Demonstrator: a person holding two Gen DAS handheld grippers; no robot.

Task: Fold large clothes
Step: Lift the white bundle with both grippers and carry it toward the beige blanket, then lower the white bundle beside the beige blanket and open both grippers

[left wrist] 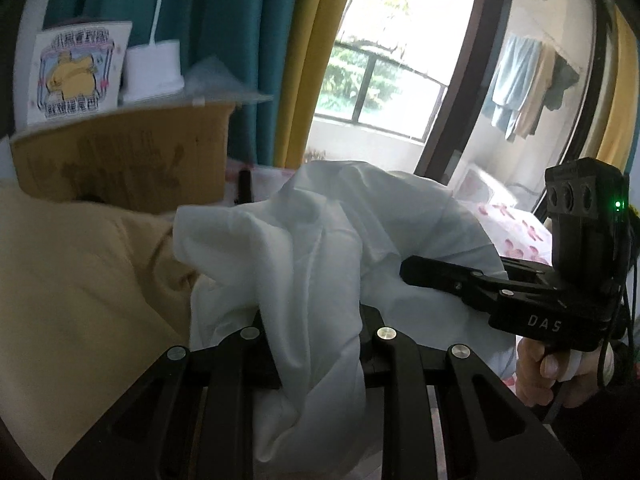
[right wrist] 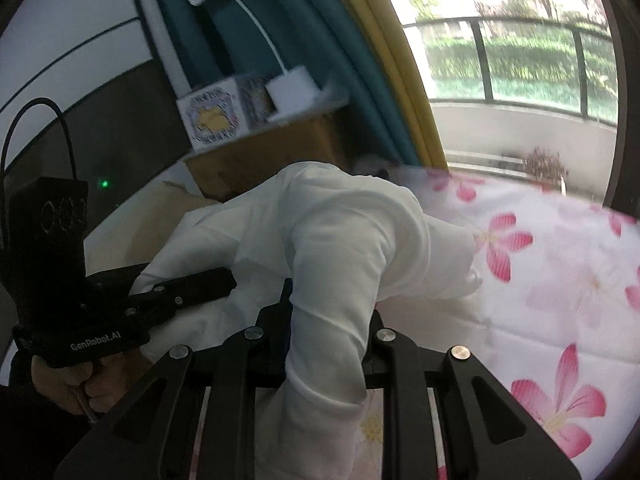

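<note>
A large white garment (left wrist: 304, 248) hangs bunched over a bed with a pink flower sheet (right wrist: 540, 288). My left gripper (left wrist: 316, 340) is shut on a fold of it; the cloth drapes down between the black fingers and hides their tips. My right gripper (right wrist: 328, 320) is shut on another fold of the white garment (right wrist: 340, 240), which runs down over its jaws. In the left wrist view the right gripper (left wrist: 412, 270) reaches in from the right, held by a hand (left wrist: 548, 372). The right wrist view has the left gripper (right wrist: 228, 280) at left, its fingers lying against the cloth.
A tan cloth (left wrist: 80, 288) lies left of the garment. Behind it stands a cardboard box (left wrist: 124, 156) with a printed carton (left wrist: 76, 72) and a white device (left wrist: 154, 72) on top. Teal and yellow curtains (left wrist: 256, 48) and a window (right wrist: 516, 64) close the far side.
</note>
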